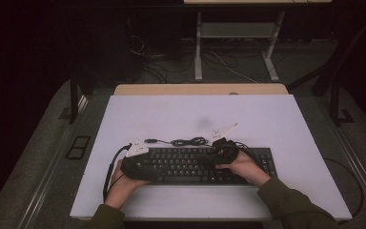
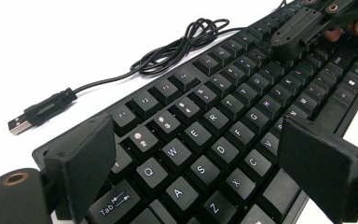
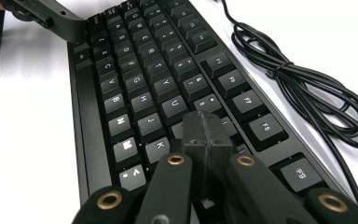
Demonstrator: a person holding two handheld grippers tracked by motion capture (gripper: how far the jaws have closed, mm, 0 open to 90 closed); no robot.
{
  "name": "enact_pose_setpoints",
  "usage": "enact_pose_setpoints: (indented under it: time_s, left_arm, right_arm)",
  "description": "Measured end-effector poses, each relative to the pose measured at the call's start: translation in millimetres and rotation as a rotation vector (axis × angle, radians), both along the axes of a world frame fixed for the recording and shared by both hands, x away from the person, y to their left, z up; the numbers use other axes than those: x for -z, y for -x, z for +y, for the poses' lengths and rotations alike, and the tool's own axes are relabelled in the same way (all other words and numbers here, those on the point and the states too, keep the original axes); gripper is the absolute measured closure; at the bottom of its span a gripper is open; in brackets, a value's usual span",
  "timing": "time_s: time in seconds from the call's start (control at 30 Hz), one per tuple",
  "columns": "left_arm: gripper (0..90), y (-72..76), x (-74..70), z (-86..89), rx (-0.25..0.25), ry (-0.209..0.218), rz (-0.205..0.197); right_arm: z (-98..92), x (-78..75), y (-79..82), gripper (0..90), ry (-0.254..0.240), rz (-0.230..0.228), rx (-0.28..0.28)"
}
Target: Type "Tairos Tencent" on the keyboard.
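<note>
Cable (image 1: 189, 141) behind keyboard (image 1: 186, 166); both on table (image 1: 286, 124)

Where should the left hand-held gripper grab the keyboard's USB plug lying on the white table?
Grip the USB plug by its black moulded body, just behind the metal tip, coming from above with jaws across its width. It lies flat on the table beyond the keyboard, cable trailing away.

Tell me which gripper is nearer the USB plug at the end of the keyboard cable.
Left. The left gripper sits over the keyboard's left end, just below and left of the USB plug; the right gripper is further along, past the coiled cable.
</note>
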State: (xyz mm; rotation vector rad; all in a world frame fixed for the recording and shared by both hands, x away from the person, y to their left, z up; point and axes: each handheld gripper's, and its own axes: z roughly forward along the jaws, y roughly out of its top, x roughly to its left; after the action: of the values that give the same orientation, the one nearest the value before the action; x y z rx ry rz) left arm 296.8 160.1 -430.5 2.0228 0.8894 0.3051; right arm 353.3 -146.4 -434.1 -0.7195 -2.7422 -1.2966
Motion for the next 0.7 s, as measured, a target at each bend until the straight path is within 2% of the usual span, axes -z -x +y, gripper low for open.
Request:
enact_pose_setpoints:
  time_s: [0.7]
  left_arm:
    - [11.0,-0.1,-0.3,-0.2,0.001,-0.001,-0.001]
  right_arm:
    - [0.6,1.2,0.1,89.3,0.012,0.000,-0.006]
